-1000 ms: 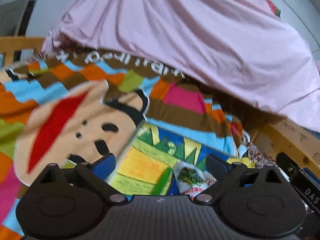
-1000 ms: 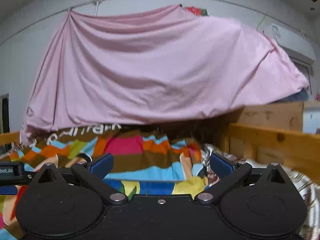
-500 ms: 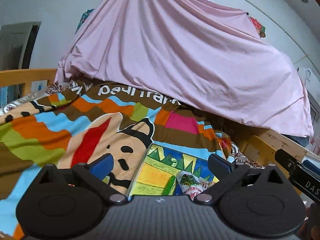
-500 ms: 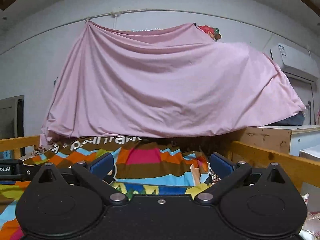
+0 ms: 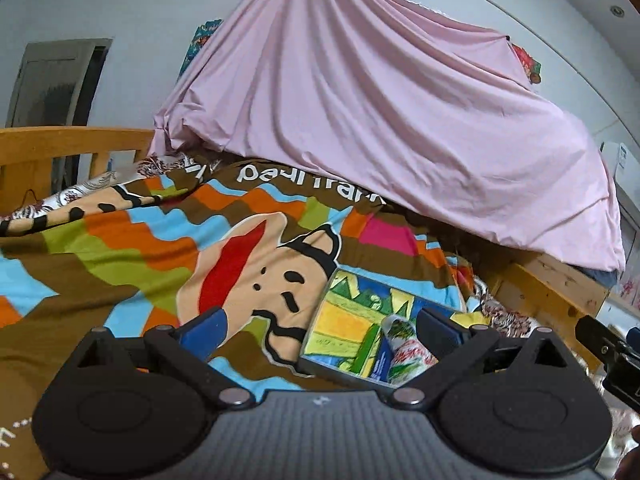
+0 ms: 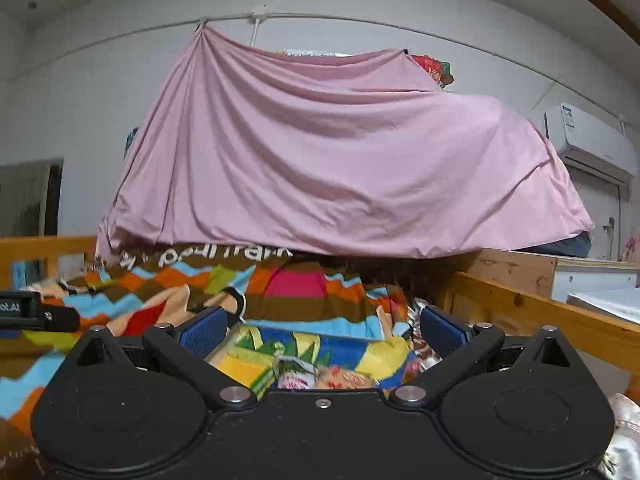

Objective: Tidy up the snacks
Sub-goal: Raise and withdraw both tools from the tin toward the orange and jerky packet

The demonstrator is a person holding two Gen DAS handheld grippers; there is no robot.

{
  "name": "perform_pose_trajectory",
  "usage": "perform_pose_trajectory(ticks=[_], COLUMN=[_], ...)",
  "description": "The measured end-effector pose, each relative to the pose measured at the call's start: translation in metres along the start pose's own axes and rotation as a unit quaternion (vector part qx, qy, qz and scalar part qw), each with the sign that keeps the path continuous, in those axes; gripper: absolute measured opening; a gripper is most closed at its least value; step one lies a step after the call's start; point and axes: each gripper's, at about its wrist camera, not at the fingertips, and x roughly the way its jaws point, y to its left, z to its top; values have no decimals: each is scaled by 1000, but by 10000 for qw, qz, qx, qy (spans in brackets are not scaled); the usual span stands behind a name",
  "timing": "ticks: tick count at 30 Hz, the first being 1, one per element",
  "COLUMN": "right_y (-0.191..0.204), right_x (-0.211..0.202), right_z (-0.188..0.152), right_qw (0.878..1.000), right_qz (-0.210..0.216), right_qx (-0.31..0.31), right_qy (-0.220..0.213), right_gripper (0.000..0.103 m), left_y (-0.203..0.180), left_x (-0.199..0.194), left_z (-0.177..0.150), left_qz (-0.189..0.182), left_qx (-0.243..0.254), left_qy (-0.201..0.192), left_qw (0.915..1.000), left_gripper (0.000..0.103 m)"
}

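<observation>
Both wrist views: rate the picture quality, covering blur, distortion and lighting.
Left wrist view: sharp, strong fisheye bending of the pink sheet, even indoor light, no glare. Right wrist view: mostly sharp, the snack packet low in frame is soft and part-hidden, the rail curves, flat lighting.

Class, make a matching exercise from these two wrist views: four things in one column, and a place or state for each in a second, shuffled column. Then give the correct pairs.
Things
1. pink sheet
2. snack packet
3. air conditioner
4. left hand-held gripper

Places or states
A. lying in the colourful box
B. open, holding nothing
C. mounted on the wall at right
D. draped from a line above the patterned blanket

Pairs: 1-D, 2-A, 3-C, 4-B
</observation>
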Motion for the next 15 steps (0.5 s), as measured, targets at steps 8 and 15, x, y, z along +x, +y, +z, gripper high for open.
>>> perform_pose_trajectory(ticks=[8,15], right_y=[8,32], right_x=[-22,-22], right_z=[-20,-46], right_qw=[9997,9940], right_qz=[9,338], right_qx=[-9,-336], right_qy=[251,980], right_gripper=[102,102], left_y=[17,30], left_x=[-17,-19], left_z=[-22,-33], left_qz=[27,34], left_qx=[185,502], left_qy=[128,361], left_qw=[9997,9981], left_gripper=[103,103])
